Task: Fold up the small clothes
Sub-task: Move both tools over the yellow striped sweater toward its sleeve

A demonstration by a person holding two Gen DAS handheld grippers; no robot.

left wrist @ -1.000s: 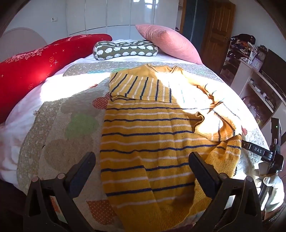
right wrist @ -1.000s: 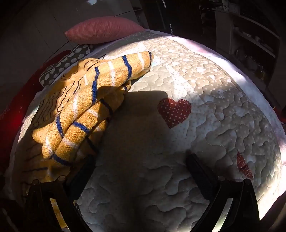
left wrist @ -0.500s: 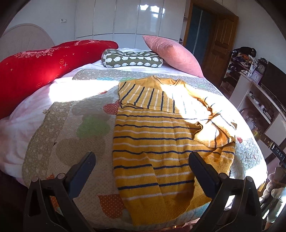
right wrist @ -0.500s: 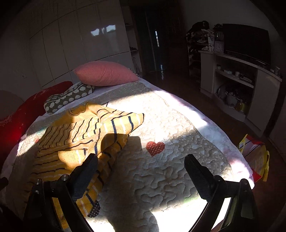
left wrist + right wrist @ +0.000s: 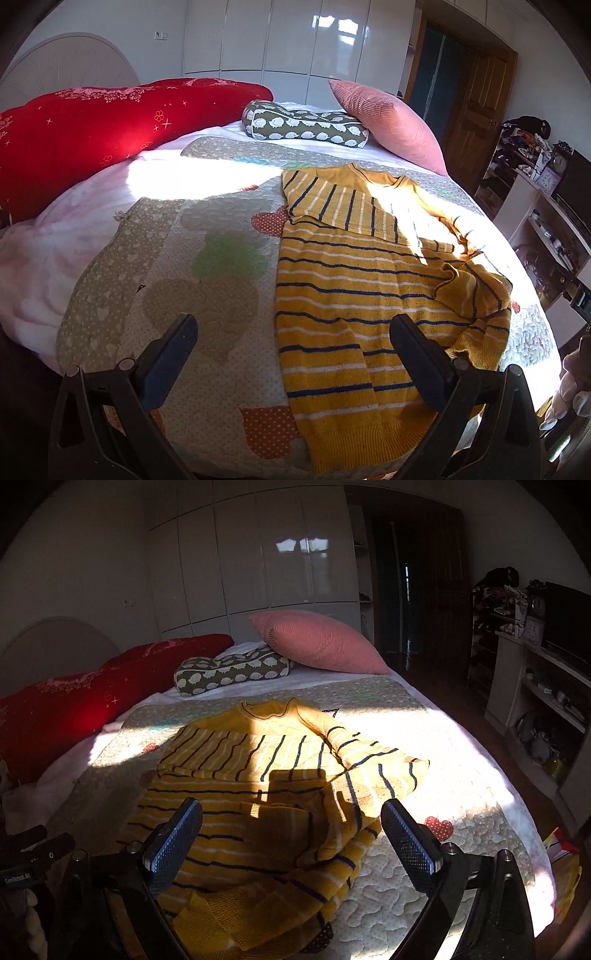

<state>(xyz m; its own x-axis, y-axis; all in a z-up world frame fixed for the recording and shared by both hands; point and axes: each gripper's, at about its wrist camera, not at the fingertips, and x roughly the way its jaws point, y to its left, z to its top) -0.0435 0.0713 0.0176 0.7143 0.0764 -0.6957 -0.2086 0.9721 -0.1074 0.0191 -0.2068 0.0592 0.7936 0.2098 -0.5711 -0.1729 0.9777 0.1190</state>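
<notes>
ahead of both wide-open, empty tongs, left (image 5: 291, 360) and right (image 5: 291, 840): soft, floppy, light sweater (image 5: 369, 295); best pinched at hem corners.

The sweater (image 5: 354, 295) is a coarse rib-knit cloth, matt, with a tighter ribbed hem at the lower centre of the left wrist view. The quilt (image 5: 207, 266) beneath it is stitched cotton-like cloth, puckered and matt. At upper centre, the pink cushion (image 5: 388, 125) shows fine corded ribbing; the red bolster (image 5: 92, 133) at upper left is smooth printed cloth. The wardrobe doors (image 5: 295, 37) along the top are high-gloss and reflect windows. The door (image 5: 476, 110) at upper right is varnished wood. Right gripper (image 5: 291, 834) finger pads (image 5: 410, 845) are matt with a fine dotted texture.
</notes>
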